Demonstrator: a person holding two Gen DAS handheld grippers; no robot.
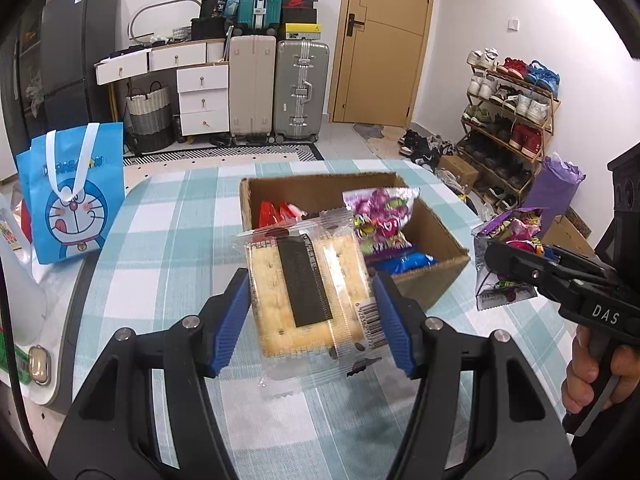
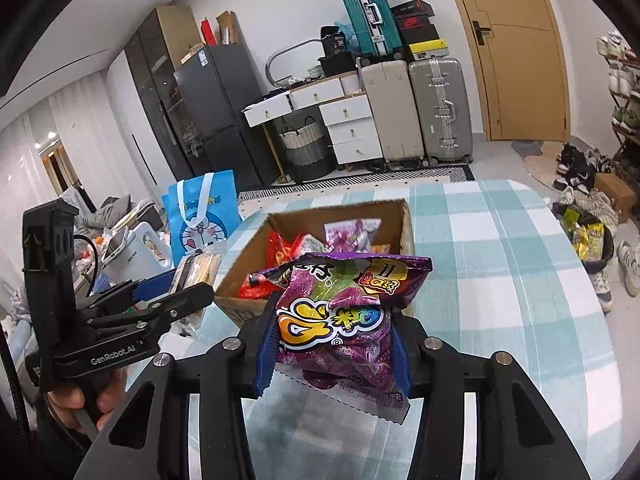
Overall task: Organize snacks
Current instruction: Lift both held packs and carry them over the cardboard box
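Crackers pkt [image 1: 310, 292] is sitting clamped between the blue pads of the L gripper [image 1: 312, 316], jaws closing on its two long edges, pkt held above the bench [image 1: 168, 240] just short of the cardboard box [image 1: 436, 276]. R gripper [image 2: 334, 344] is pinching a purple gummy bag [image 2: 340, 312] at its lower half, jaws squeezing the crinkled film; bag top is flopping toward the box [image 2: 406, 224].

Step in hand (judgement): both snacks are heading into the box, which is already holding red, purple and blue pkts.

How to do it well:
- carry each pkt fully over the rim before letting go; near wall is the snag risk
- one side at a time, L and R are sitting near each other over the same opening
- crackers are brittle, so lower first, no extra squeeze
- gummy bag is limp; let it drape in, then release

Pose: L is pointing fwd and slightly down at the box; R is coming in from the right, angled toward the same opening. Doraemon bag [image 1: 76, 208] is standing well apart at bench's left edge.
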